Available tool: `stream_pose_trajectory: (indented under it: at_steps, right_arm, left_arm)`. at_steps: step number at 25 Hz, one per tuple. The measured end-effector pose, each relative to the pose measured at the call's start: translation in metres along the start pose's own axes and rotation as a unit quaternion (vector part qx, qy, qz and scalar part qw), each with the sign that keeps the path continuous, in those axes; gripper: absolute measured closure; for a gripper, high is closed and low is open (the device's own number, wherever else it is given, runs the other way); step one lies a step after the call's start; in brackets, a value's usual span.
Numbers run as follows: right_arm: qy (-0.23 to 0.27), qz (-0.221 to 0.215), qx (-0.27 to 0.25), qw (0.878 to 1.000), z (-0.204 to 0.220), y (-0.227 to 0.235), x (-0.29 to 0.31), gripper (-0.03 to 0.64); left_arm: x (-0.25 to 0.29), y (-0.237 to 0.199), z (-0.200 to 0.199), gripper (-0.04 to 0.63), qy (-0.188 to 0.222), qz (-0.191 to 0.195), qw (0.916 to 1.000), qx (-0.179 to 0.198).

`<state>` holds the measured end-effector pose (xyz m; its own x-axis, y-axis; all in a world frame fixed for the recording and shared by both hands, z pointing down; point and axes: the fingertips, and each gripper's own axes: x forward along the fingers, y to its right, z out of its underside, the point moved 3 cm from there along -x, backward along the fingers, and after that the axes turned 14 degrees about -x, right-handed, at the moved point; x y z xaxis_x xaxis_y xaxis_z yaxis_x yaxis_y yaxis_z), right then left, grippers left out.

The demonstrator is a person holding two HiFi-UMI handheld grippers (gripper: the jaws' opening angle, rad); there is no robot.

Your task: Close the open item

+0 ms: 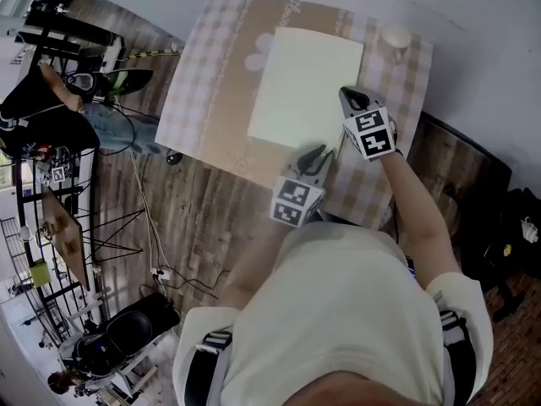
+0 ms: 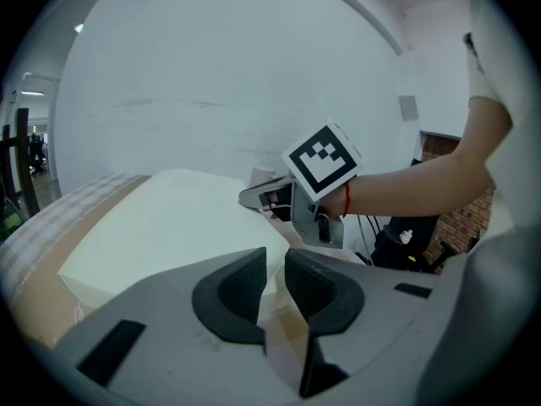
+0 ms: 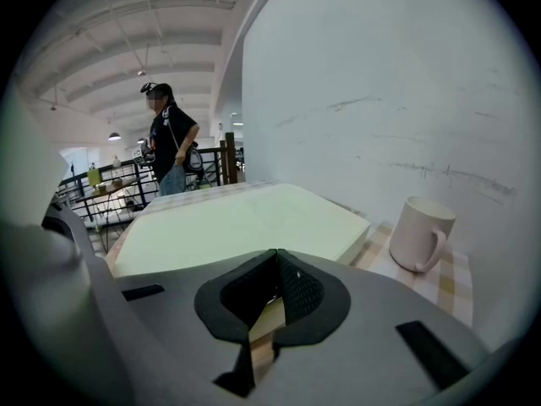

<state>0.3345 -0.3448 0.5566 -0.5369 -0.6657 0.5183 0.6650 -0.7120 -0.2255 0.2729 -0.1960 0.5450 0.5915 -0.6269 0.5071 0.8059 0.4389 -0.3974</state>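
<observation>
On my head view the pale flat item (image 1: 304, 83) lies in the middle of the counter (image 1: 203, 66), on a checked cloth, and its top sits flat and level with no raised flap that I can see. My left hand-held gripper (image 1: 319, 152) is at the item's near edge. In the left gripper view its jaws (image 2: 275, 256) stand a narrow gap apart with nothing pinched, only the item's corner (image 2: 161, 227) and the cloth showing beyond them. My right hand-held gripper (image 1: 347, 96) is at the item's right edge, and in its own view the jaws (image 3: 276, 256) meet at the tips, empty. A pale mug (image 3: 423, 235) stands upright just beside the item's far right corner. There is faint lettering on the cloth at the far edge, but I cannot read it; the item's top is blank. Each marker cube carries black-and-white squares, no words.
</observation>
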Motion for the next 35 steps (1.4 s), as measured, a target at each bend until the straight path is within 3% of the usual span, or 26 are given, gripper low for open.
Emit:
stream_pose_trajectory:
  at_steps: [3, 6, 8, 18, 29, 35]
  right_arm:
    - [0.002, 0.007, -0.005, 1.0, 0.001, -0.002, 0.0, 0.617]
    - [-0.014, 0.007, -0.008, 1.0, -0.001, -0.002, 0.002, 0.617]
    - [-0.024, 0.009, -0.003, 1.0, -0.002, -0.001, 0.001, 0.617]
    - [-0.02, 0.02, 0.019, 0.999, -0.002, 0.003, 0.0, 0.617]
    - [0.085, 0.019, 0.051, 0.995, -0.056, -0.047, -0.073, 0.617]
    - [0.107, 0.0, 0.051, 0.993, -0.082, -0.103, -0.113, 0.617]
  left_arm:
    - [0.0, -0.001, 0.006, 0.519, 0.005, 0.004, 1.0, -0.001]
    - [0.0, 0.001, 0.006, 0.476, 0.01, 0.024, 0.9989, -0.039]
    - [-0.003, -0.001, 0.006, 0.543, 0.015, 0.025, 0.9971, -0.071]
    - [-0.038, -0.021, -0.002, 0.561, 0.069, -0.027, 0.9914, -0.108]
    - [-0.108, -0.035, -0.012, 0.565, 0.118, -0.064, 0.9822, -0.131]
    - [-0.146, -0.04, -0.014, 0.565, 0.14, -0.074, 0.9786, -0.131]
